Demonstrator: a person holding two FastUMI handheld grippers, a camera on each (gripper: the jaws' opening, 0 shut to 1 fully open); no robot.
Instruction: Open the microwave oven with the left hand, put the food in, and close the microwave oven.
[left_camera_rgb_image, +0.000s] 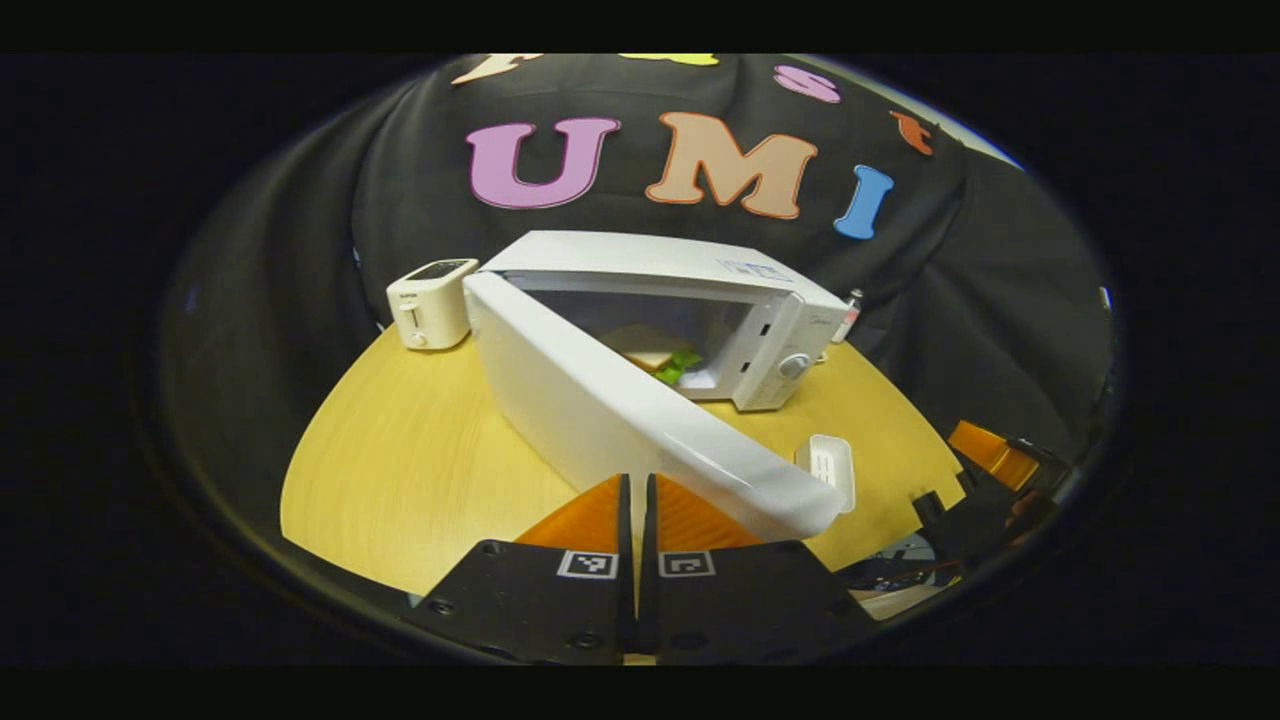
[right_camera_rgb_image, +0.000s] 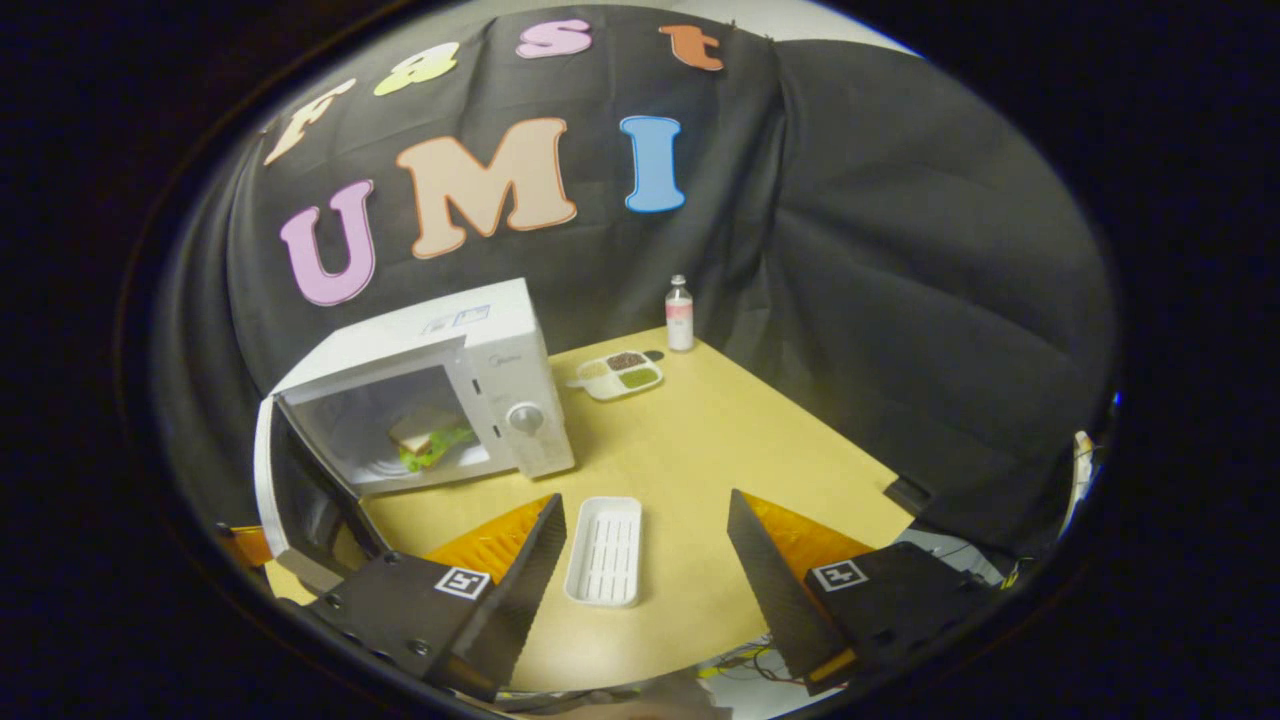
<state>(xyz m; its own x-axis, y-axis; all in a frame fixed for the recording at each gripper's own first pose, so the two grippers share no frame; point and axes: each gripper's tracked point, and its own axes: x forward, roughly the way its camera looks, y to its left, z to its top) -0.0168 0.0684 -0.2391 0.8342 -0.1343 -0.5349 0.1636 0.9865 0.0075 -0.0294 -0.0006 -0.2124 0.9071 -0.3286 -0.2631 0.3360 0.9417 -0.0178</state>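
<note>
Microwave oven (right_camera_rgb_image: 440, 400) on the table (right_camera_rgb_image: 700, 460), seen from the right tool (right_camera_rgb_image: 645, 560) at about ten o'clock; cavity open, with the food, a sandwich (right_camera_rgb_image: 430, 440) showing green leaves, lying inside on the cavity floor. Door (left_camera_rgb_image: 620, 410) stands part-way open, hinged on the side away from the control knob (right_camera_rgb_image: 525, 418); in the left gripper view its free edge reaches down towards five o'clock, close to the left tool (left_camera_rgb_image: 637, 520). Left tool: fingers brought together with only a thin slit between them, nothing held; whether they touch the door cannot be told. Right tool: fingers spread wide, holding nothing, poised above an empty white tray (right_camera_rgb_image: 605, 550) near six o'clock.

Judgement: loading appears complete, and closing the door is what remains. The door should behave as a stiff, light, smooth panel swinging freely on its hinge; its glossy face offers little grip, so a flat push near the free edge, far from the hinge, is preferable to pinching. The oven body looks heavy enough to stay put under a moderate push, though a hard shove may slide it.

Also present: toaster (left_camera_rgb_image: 430, 303) at ten o'clock in the left gripper view; divided dish (right_camera_rgb_image: 622, 373) and bottle (right_camera_rgb_image: 680, 313) at twelve o'clock in the right gripper view.
</note>
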